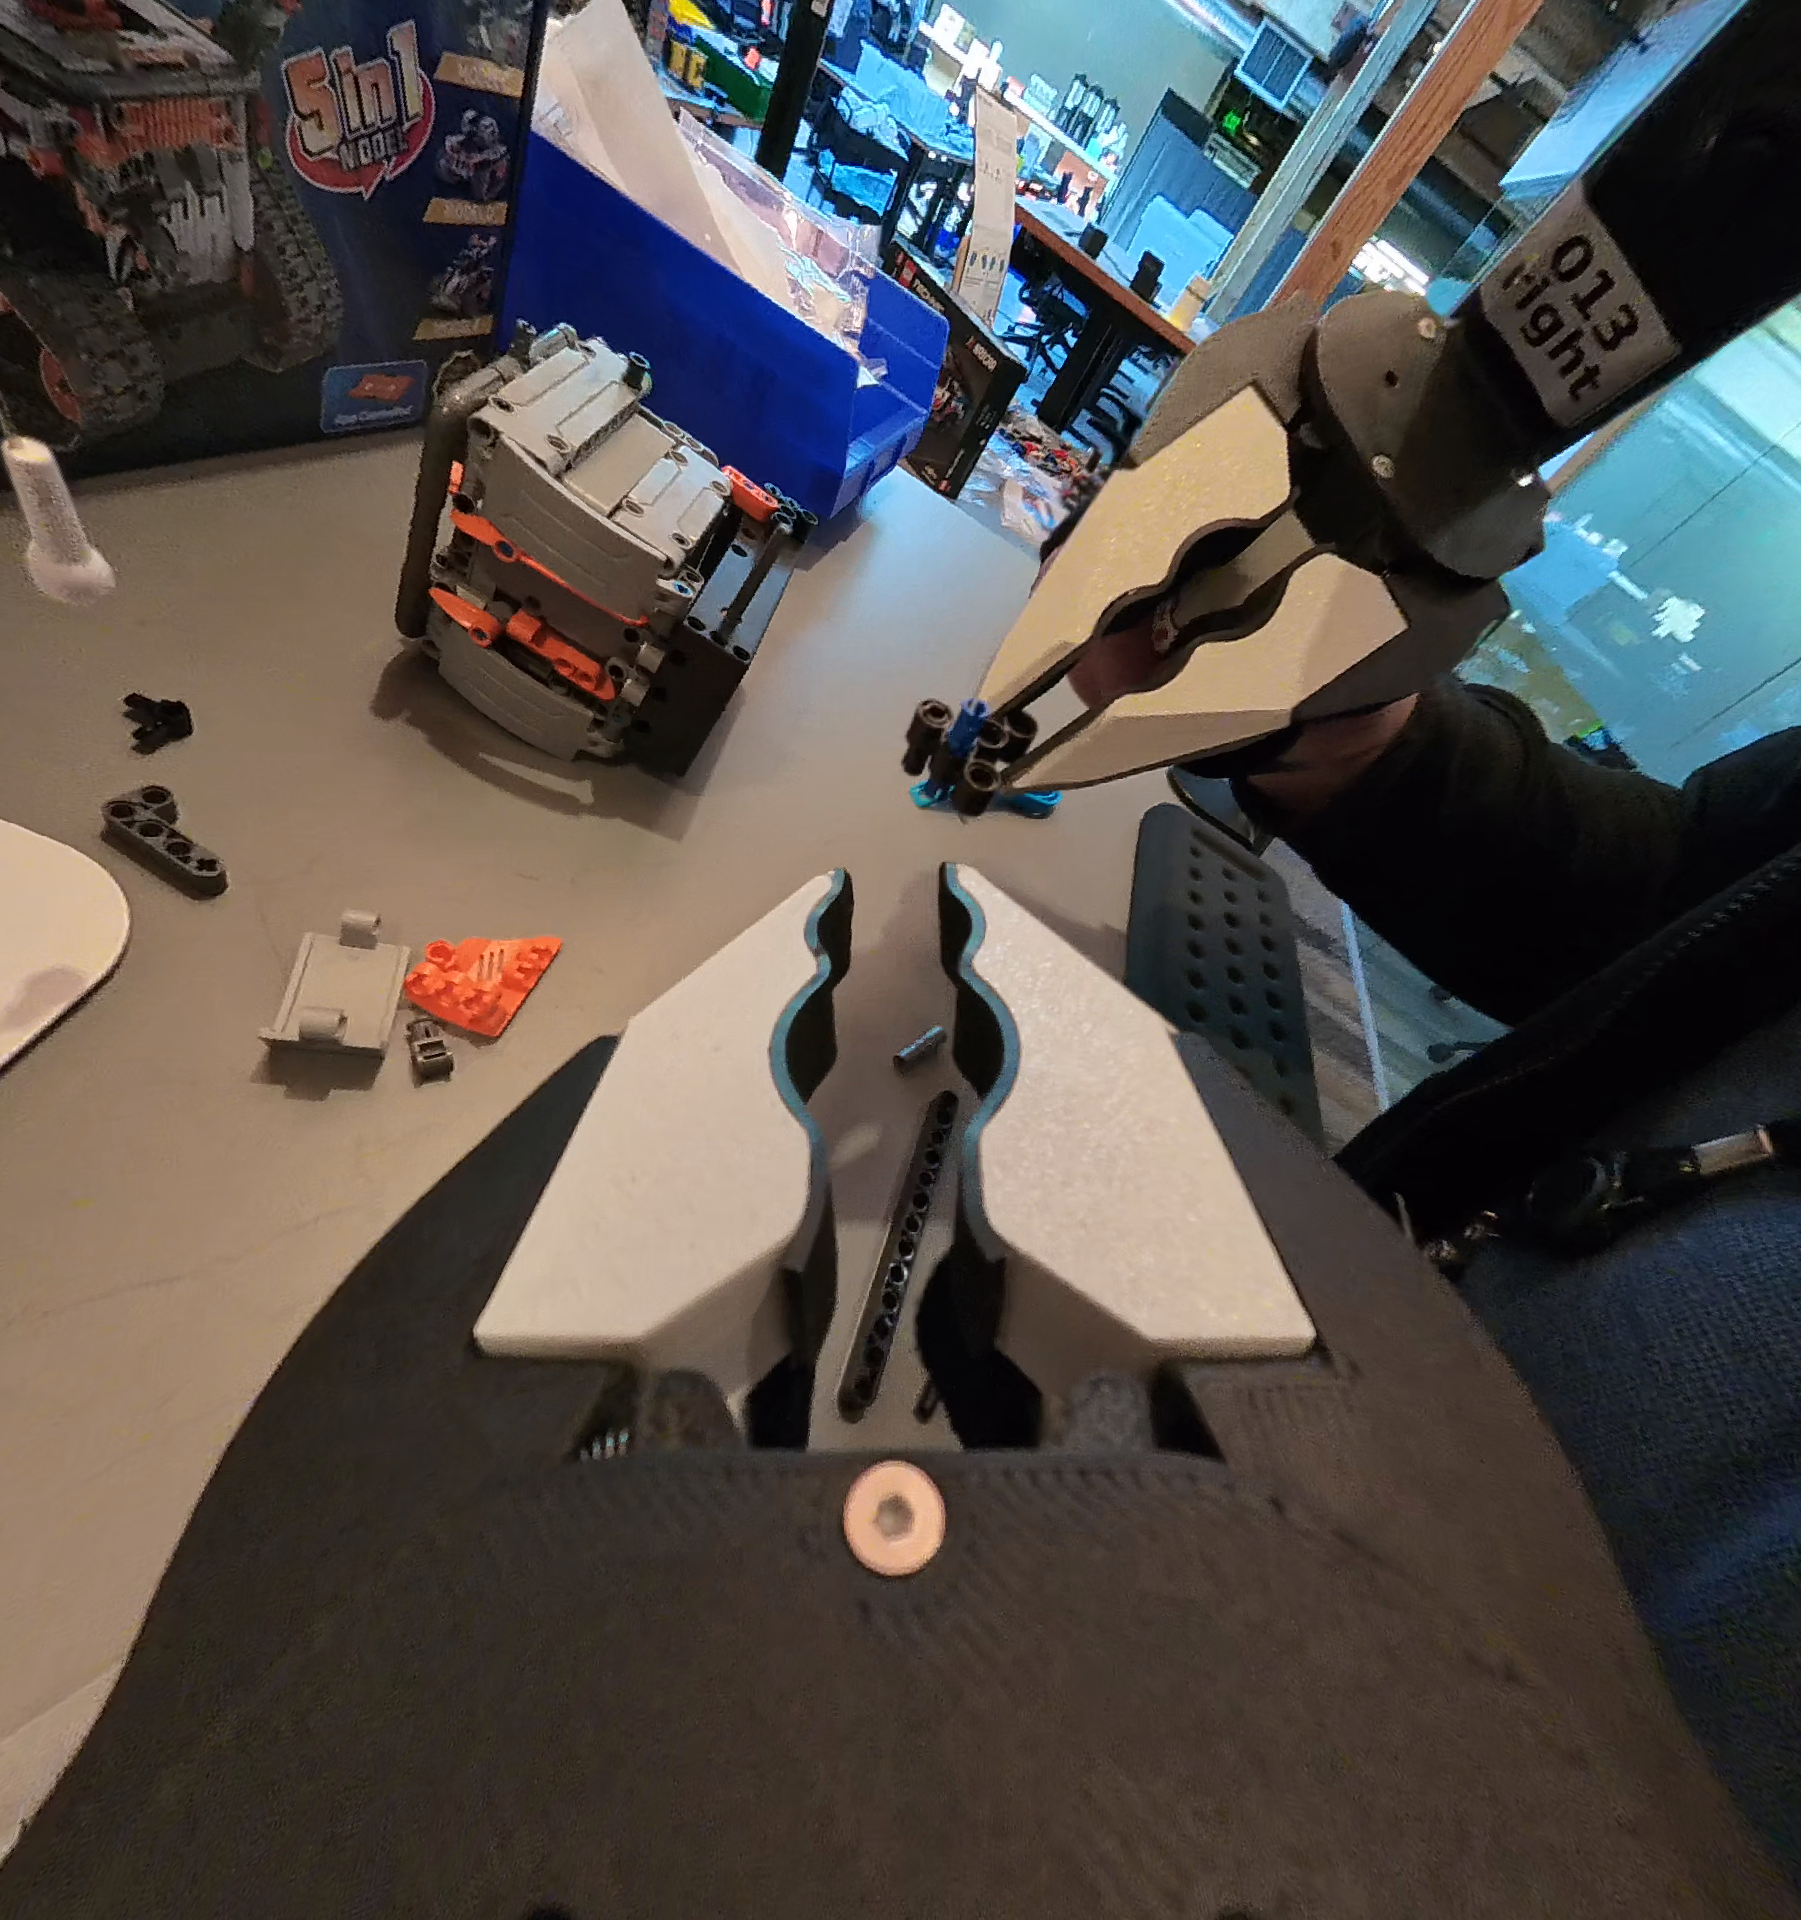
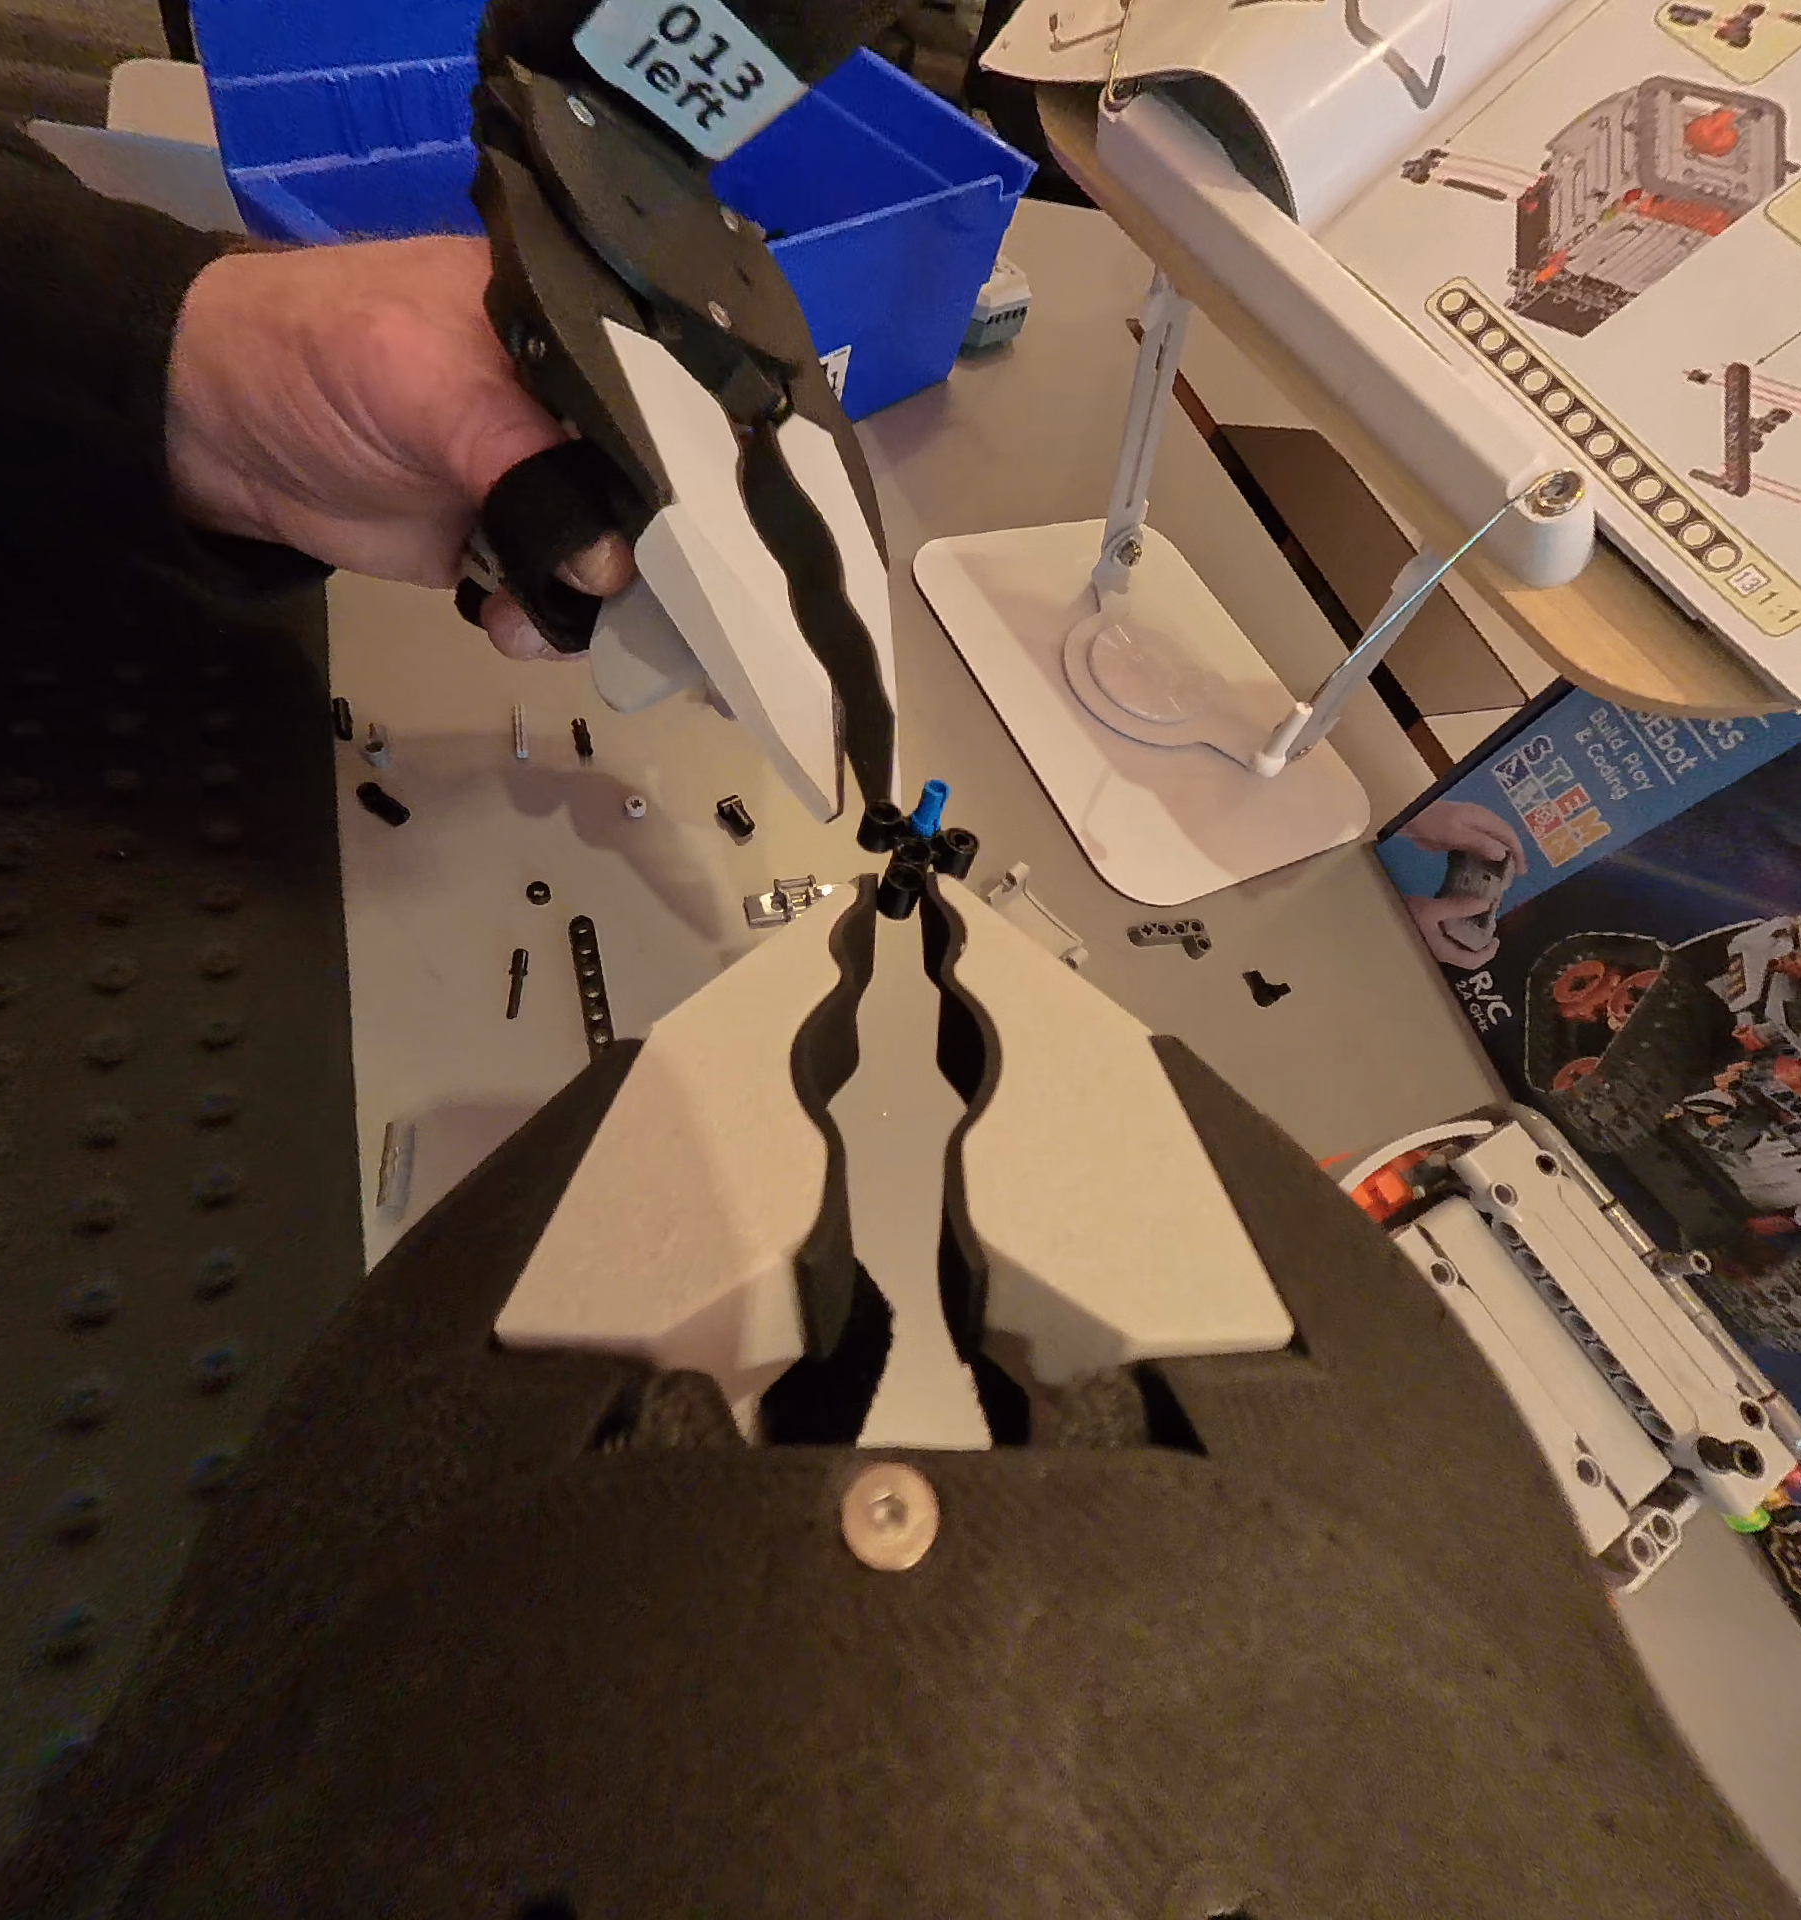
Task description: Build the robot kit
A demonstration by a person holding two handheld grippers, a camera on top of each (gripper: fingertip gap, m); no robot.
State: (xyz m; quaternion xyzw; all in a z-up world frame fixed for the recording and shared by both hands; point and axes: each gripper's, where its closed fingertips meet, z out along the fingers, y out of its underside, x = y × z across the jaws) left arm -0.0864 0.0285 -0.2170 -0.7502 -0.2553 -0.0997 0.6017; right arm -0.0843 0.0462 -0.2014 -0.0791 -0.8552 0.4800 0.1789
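A small black connector piece (image 2: pixel 911 854) with a blue pin (image 2: pixel 928 805) is pinched by the fingers of the right gripper (image 2: pixel 898 891) above the grey tabletop (image 1: pixel 252 1195). The left gripper (image 1: pixel 896 899) is held alongside, its fingers slightly parted and empty. A grey-and-orange block model (image 1: pixel 584 561) stands behind.

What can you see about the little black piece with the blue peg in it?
The little black piece is a cluster of short, shiny plastic tubes joined together, with a blue peg sticking up from it. The right gripper pinches it at its jaw tips, just above the grey table. The left gripper tips sit right beside it.
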